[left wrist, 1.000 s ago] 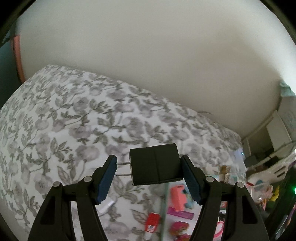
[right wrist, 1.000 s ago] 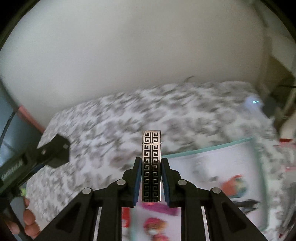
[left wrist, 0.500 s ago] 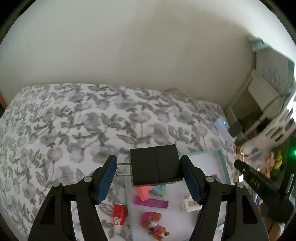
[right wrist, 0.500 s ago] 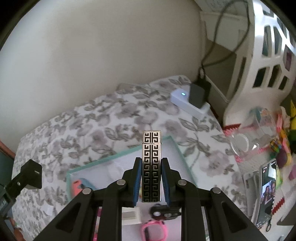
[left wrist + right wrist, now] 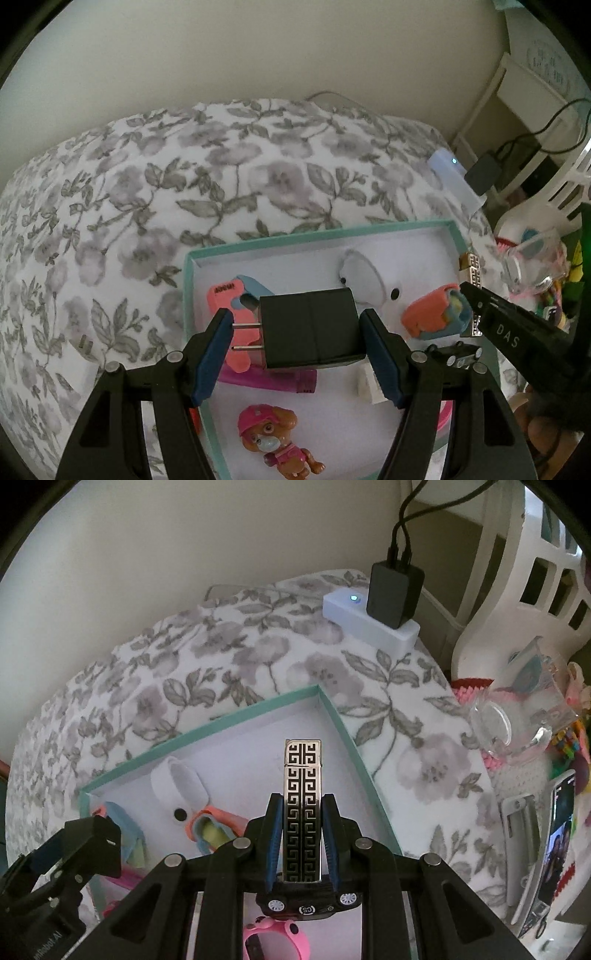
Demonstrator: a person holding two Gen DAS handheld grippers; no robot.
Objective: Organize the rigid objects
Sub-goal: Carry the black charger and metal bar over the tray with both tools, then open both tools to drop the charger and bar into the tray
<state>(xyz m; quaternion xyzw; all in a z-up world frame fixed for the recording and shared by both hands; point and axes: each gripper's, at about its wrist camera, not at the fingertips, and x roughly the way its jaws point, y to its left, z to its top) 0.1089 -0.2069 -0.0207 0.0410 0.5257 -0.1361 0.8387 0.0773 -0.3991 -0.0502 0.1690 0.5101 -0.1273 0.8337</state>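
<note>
1. Two grippers each carry one thing above the tray [image 5: 314, 236].
2. The left gripper [image 5: 295, 354] clamps a black plug [image 5: 310, 328] end to end, its two prongs against the left pad, over the tray's near half.
3. The right gripper [image 5: 301, 834] pinches a patterned lighter [image 5: 302, 812] upright between its closed pads, above the tray's right part.
4. In the tray lie a white case [image 5: 364, 277], two orange-and-blue toys [image 5: 436, 312], a purple tube [image 5: 280, 380], a pup figure [image 5: 275, 437], a black toy car [image 5: 308, 904] and a pink band [image 5: 275, 938].
5. The tray sits on a floral cloth [image 5: 184, 177], with a white power block [image 5: 369, 624] beyond it.
</note>
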